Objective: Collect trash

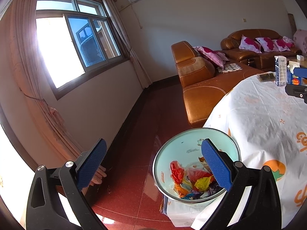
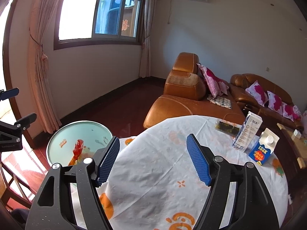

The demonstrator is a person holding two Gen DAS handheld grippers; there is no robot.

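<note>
A pale green trash bin (image 1: 184, 145) stands on the red floor beside the round table (image 1: 264, 115); it holds colourful wrappers and plastic bags (image 1: 191, 182). My left gripper (image 1: 153, 163) is open and empty, just above and left of the bin. The bin also shows in the right wrist view (image 2: 63, 134). My right gripper (image 2: 153, 161) is open and empty above the white tablecloth (image 2: 153, 172). On the table's far side stand a tall white-blue carton (image 2: 247, 132), a blue gable-top carton (image 2: 262, 147) and a flat dark packet (image 2: 228, 126).
A brown leather sofa (image 2: 184, 95) with pink cushions runs behind the table. A window and curtains fill the left wall. A wooden chair (image 2: 13, 182) stands at the left near the bin. The left gripper shows at the left edge of the right wrist view (image 2: 13, 107).
</note>
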